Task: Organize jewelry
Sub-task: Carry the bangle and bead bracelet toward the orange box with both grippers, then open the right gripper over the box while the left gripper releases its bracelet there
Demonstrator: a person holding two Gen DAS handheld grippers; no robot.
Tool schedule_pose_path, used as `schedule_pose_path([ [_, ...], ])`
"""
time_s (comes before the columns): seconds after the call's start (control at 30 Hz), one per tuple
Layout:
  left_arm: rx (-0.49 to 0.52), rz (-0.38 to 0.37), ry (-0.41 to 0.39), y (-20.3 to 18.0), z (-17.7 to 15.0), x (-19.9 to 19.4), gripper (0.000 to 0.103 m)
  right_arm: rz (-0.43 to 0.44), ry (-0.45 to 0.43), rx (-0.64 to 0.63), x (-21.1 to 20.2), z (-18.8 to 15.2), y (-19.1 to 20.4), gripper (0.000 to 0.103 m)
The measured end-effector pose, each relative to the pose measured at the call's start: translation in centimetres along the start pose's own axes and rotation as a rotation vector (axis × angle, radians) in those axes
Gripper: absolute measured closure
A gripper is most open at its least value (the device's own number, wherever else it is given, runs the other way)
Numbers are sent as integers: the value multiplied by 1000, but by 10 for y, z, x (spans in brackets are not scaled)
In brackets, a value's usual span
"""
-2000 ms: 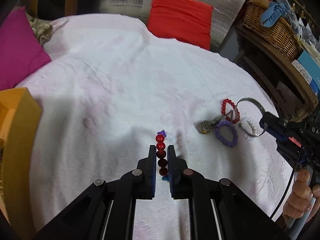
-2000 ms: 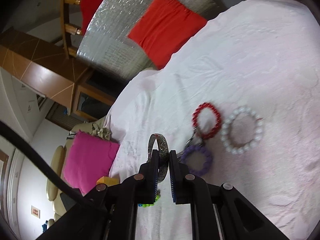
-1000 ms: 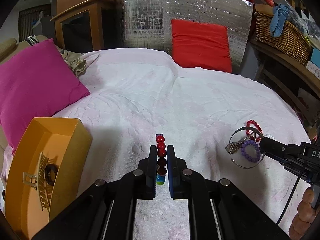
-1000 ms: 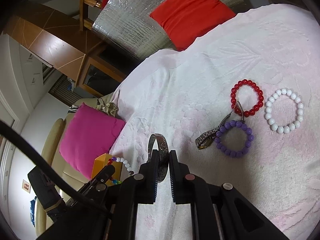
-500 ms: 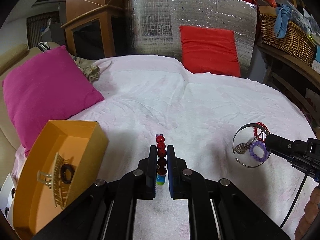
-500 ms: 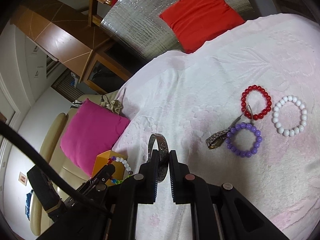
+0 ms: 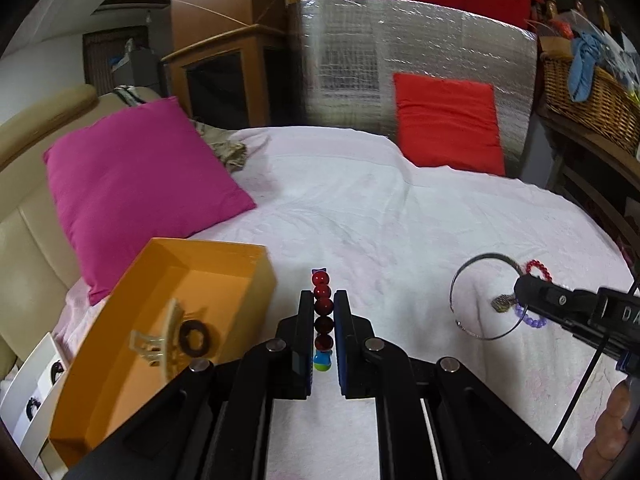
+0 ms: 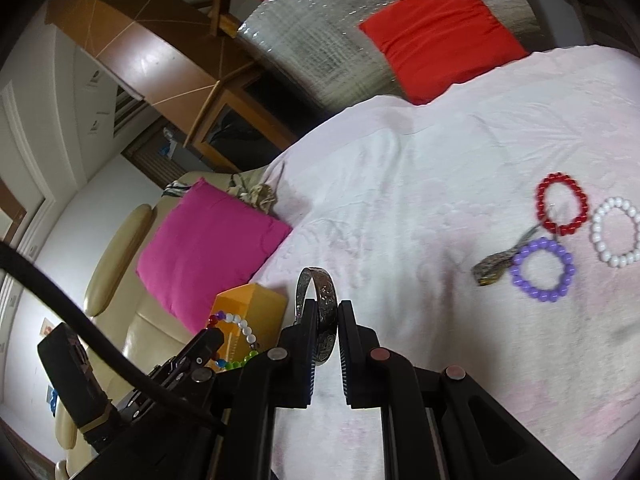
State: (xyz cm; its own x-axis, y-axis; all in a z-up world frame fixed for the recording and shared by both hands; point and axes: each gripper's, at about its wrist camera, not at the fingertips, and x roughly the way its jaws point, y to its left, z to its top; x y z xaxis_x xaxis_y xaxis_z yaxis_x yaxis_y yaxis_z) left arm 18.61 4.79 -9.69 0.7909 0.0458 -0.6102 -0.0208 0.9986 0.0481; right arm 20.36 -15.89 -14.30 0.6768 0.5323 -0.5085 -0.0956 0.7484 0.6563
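My left gripper (image 7: pixel 323 312) is shut on a multicoloured bead bracelet (image 7: pixel 322 308), held edge-on above the white bedspread, just right of the orange box (image 7: pixel 208 272). The box holds a beige hair claw (image 7: pixel 154 340) and a dark ring (image 7: pixel 194 334). My right gripper (image 8: pixel 324 312) is shut on a silver bangle (image 8: pixel 320 292), held in the air; the bangle also shows in the left wrist view (image 7: pixel 476 300). On the bed lie a red bracelet (image 8: pixel 562 210), a white bracelet (image 8: pixel 616 232), a purple bracelet (image 8: pixel 542 270) and a metal watch band (image 8: pixel 496 264).
A magenta pillow (image 7: pixel 136 188) leans behind the box on a beige sofa (image 7: pixel 28 240). A red cushion (image 7: pixel 446 124) rests against a silver foil panel (image 7: pixel 400 52). A wicker basket (image 7: pixel 588 100) sits on wooden shelving at the right.
Both grippers have risen and swung left toward the orange box with their bracelets held. The box now lies nearer my left gripper; the loose bracelets have slid rightward in view.
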Motion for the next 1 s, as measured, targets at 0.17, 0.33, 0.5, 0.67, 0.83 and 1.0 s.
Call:
schedule_pose_path([
  [0.17, -46, 34, -29, 26, 2, -15, 94, 20, 19, -32, 12, -8, 22, 91],
  [0.33, -80, 77, -63, 48, 3, -30, 94, 47, 45, -69, 25, -19, 46, 91],
  [0.5, -133, 116, -78, 75, 0, -39, 93, 69, 73, -101, 41, -31, 68, 91],
  [0.67, -205, 190, -96, 112, -3, -48, 94, 105, 99, -134, 58, -45, 95, 91],
  [0.83, -272, 292, -81, 153, -12, -48, 94, 126, 118, -185, 76, -59, 120, 91],
  [1.0, -324, 377, 34, 190, -28, -27, 94, 151, 153, -245, 97, -77, 145, 92],
])
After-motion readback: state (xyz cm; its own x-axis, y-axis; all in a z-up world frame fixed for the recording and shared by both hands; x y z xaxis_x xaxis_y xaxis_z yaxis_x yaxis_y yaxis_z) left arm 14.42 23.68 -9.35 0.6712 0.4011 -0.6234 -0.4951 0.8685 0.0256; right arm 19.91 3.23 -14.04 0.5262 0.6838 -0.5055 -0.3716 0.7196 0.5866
